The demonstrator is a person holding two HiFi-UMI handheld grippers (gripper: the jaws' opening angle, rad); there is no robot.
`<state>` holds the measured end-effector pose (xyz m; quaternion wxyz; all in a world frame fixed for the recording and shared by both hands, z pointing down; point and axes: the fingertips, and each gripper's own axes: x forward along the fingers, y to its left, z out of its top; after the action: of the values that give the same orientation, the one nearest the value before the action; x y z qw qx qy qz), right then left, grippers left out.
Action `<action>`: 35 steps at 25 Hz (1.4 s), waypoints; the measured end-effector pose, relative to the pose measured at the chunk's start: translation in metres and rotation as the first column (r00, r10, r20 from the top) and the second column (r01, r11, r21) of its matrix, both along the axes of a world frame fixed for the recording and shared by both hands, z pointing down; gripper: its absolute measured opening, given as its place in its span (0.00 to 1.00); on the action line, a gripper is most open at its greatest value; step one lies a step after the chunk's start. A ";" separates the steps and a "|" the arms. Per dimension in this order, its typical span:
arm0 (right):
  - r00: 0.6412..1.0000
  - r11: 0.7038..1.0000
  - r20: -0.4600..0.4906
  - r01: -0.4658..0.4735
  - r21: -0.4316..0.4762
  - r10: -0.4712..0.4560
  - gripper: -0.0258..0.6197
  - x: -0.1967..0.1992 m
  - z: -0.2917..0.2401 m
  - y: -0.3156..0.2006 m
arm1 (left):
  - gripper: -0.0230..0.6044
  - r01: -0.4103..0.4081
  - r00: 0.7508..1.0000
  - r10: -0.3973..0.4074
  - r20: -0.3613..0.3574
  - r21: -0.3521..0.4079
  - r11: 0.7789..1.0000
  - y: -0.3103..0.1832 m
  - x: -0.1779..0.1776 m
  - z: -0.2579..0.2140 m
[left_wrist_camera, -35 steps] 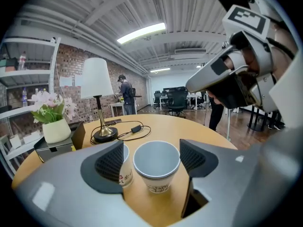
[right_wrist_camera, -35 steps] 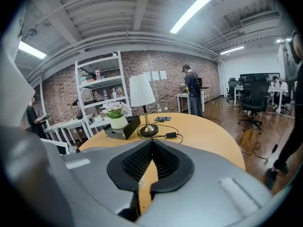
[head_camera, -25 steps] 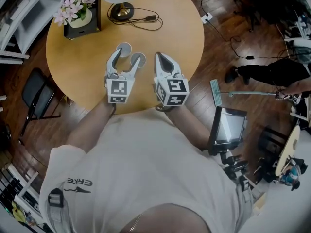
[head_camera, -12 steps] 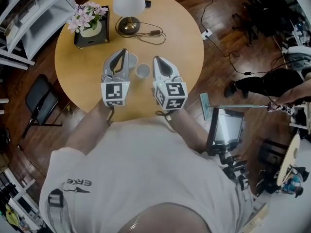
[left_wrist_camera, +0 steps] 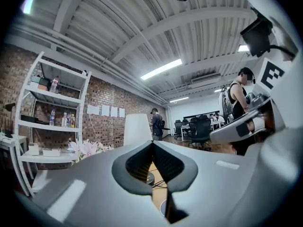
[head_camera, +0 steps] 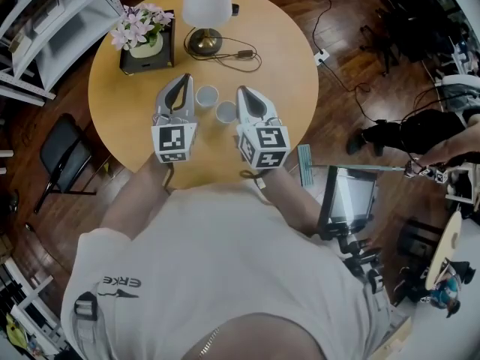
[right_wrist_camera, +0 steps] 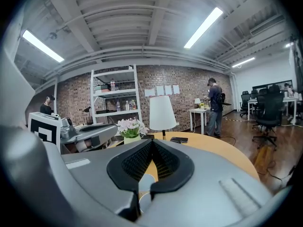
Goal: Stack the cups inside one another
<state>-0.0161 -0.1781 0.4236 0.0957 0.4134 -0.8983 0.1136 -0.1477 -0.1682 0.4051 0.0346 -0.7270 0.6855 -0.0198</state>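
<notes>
Two small white cups stand apart on the round wooden table [head_camera: 135,103]: one cup [head_camera: 206,95] further back, the other cup [head_camera: 226,112] nearer and to its right. My left gripper [head_camera: 181,82] hovers just left of them, jaws shut with nothing between. On the right side of the cups my right gripper [head_camera: 246,93] is likewise shut and empty. In the left gripper view the closed left gripper [left_wrist_camera: 152,144] fills the frame, and a cup rim [left_wrist_camera: 163,207] shows below it. The right gripper view shows the right gripper [right_wrist_camera: 152,142] closed, with a cup [right_wrist_camera: 146,181] below.
At the back of the table stand a white-shaded lamp [head_camera: 207,2] with its cable [head_camera: 244,53] and a flower pot [head_camera: 142,34]. A black chair [head_camera: 60,152] is left of the table, a monitor [head_camera: 352,197] to the right, and a person [head_camera: 420,118] beyond it.
The left jaws stood open beside a cup a second ago and are now shut on nothing. Both grippers have lifted a little; the two cups stay on the table.
</notes>
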 end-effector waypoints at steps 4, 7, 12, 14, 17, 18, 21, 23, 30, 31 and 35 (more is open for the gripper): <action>1.000 1.000 -0.012 0.000 -0.017 -0.001 0.06 -0.005 0.007 0.000 | 0.04 0.004 1.000 -0.003 0.013 -0.049 0.999 -0.001 -0.006 0.022; 1.000 0.999 -0.030 -0.004 -0.037 0.003 0.06 -0.007 0.016 -0.002 | 0.04 0.004 1.000 -0.002 0.025 -0.105 0.994 -0.002 -0.010 0.047; 0.998 0.996 -0.061 -0.028 -0.089 0.022 0.06 -0.004 0.037 -0.005 | 0.04 -0.017 0.999 0.022 0.025 -0.201 0.979 -0.001 -0.007 0.091; 0.997 0.994 -0.070 -0.037 -0.107 0.030 0.06 -0.003 0.046 -0.007 | 0.04 -0.030 0.999 0.038 0.030 -0.235 0.972 -0.002 -0.005 0.109; 0.996 0.990 -0.082 -0.054 -0.133 0.043 0.06 -0.002 0.059 -0.012 | 0.04 -0.046 0.998 0.057 0.031 -0.283 0.958 -0.004 -0.003 0.134; 0.995 0.988 -0.086 -0.060 -0.144 0.048 0.06 0.000 0.063 -0.014 | 0.04 -0.052 0.998 0.064 0.030 -0.298 0.953 -0.005 -0.002 0.142; 0.993 0.982 -0.098 -0.078 -0.171 0.062 0.06 0.003 0.075 -0.017 | 0.04 -0.071 0.996 0.087 0.031 -0.342 0.937 -0.003 0.003 0.163; 0.992 0.978 -0.105 -0.087 -0.189 0.068 0.06 0.006 0.081 -0.018 | 0.04 -0.084 0.994 0.103 0.031 -0.364 0.927 0.001 0.007 0.174; 0.990 0.970 -0.117 -0.102 -0.220 0.078 0.06 0.009 0.093 -0.024 | 0.10 -0.161 0.983 0.181 0.010 -0.418 0.894 0.015 0.020 0.200; 0.990 0.970 -0.119 -0.104 -0.221 0.079 0.06 0.010 0.094 -0.024 | 0.16 -0.176 0.980 0.198 0.009 -0.429 0.886 0.017 0.023 0.205; 0.989 0.968 -0.124 -0.106 -0.226 0.079 0.06 0.011 0.097 -0.025 | 0.44 -0.224 0.959 0.279 0.043 -0.486 0.845 0.020 0.035 0.228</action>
<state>-0.0054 -0.2031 0.5201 0.1891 0.4467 -0.8517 0.1984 -0.1122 -0.1487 0.6326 -0.1044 -0.7942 0.5552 -0.2236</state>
